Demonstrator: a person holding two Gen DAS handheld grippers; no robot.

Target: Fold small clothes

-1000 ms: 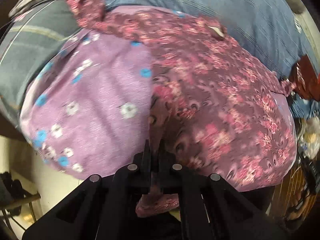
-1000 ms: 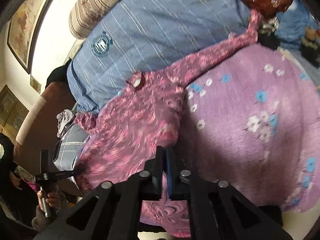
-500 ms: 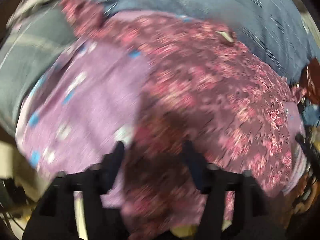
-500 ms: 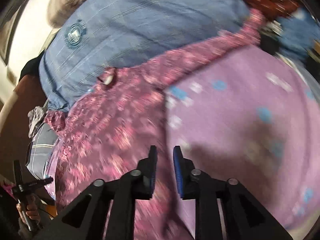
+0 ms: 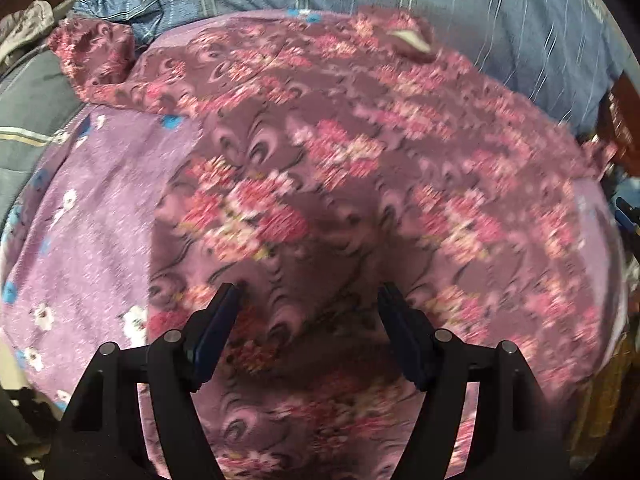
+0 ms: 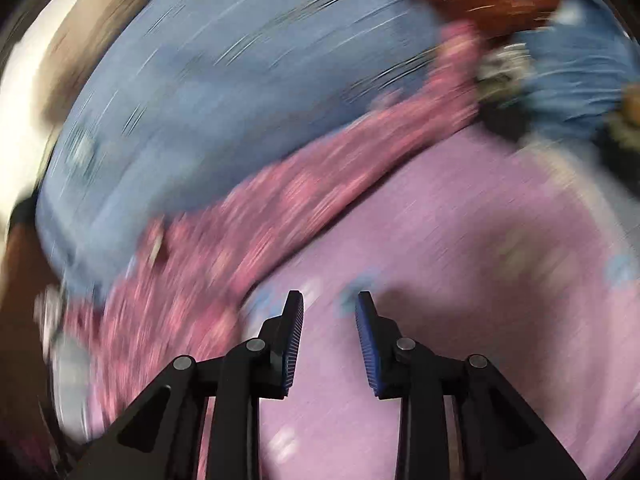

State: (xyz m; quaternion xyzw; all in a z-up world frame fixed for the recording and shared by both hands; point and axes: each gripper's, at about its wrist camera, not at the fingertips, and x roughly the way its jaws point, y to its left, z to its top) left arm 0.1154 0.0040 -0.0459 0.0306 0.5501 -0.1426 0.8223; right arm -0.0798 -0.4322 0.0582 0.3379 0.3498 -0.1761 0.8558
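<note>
While the pink floral garment (image 5: 360, 168) lies spread on the lilac flowered sheet (image 5: 88, 216), both jaws are opening, empty: left hand-held gripper (image 5: 310, 300) wide, right hand-held gripper (image 6: 329, 308) narrower. Best regrip an edge squarely.

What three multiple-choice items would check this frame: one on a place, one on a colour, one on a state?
1. What does the dark pink floral garment lie on?
A. the lilac flowered sheet
B. a bare wooden floor
C. a metal rack

2. What colour is the striped fabric behind the garment?
A. yellow
B. blue
C. white

3. How does the left gripper stand?
A. shut on the garment
B. shut on nothing
C. jaws apart, pinching nothing

Key:
1 A, since the lilac sheet shows beside the garment and under its edge.
2 B, as the blue striped fabric fills the top of the left wrist view.
3 C, the left gripper opening, its pads clear of the cloth.
</note>
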